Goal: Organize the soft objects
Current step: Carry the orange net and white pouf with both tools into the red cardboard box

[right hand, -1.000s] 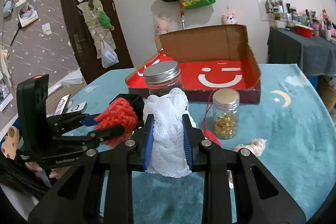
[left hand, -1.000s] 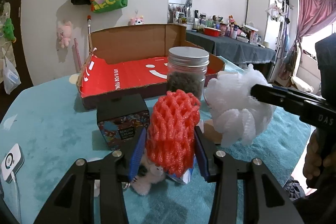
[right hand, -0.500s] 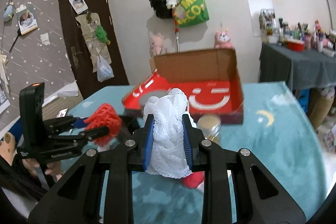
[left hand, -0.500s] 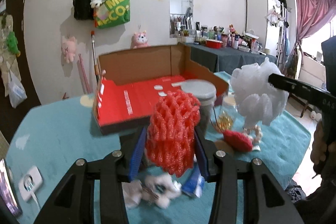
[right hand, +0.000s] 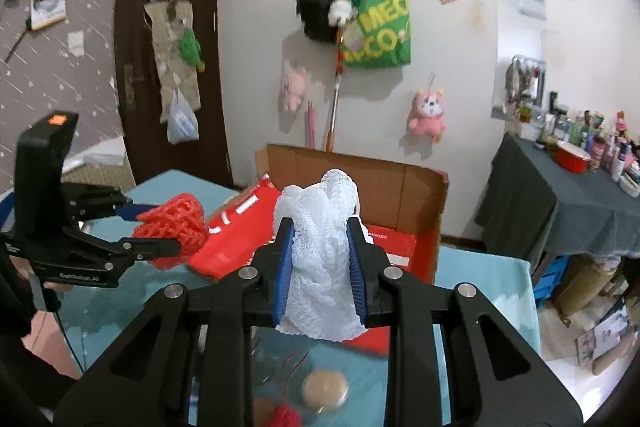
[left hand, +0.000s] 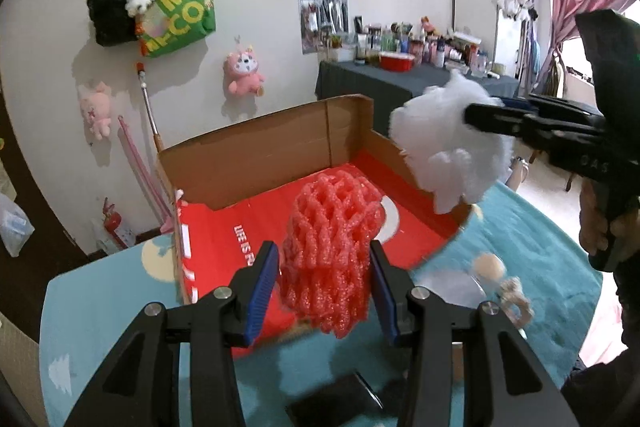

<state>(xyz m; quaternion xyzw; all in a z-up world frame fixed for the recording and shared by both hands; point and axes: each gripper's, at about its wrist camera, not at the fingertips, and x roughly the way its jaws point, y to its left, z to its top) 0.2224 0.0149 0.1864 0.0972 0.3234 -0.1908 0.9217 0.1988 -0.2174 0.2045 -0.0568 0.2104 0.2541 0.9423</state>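
While both soft pieces are being carried above the teal-covered table (left hand: 112,307), the red foam net (left hand: 330,251) is being held in the air between the blue pads of the left gripper (left hand: 324,291), over the near edge of the open cardboard box (left hand: 260,155). It is being clamped at its lower half, and its upper part is standing free above the pads. The white mesh pouf (right hand: 320,247) is being pinched tightly by the right gripper (right hand: 320,267), whose tongs are being kept nearly together on it, and it is being held just short of the box's near right corner.

Both pieces are judged to be very light, springy and easily crushed; neither is likely to be harmed by a squeeze. The net is probably best taken across its middle, where the mesh is thickest. The pouf is judged to be looser, so a gathered bunch of folds should be gripped rather than a stray edge.

One red net, one white pouf and one box are being counted. Below the right gripper, one round gold-coloured lid (right hand: 324,387) and a further small red thing (right hand: 286,417) are being seen, blurred.
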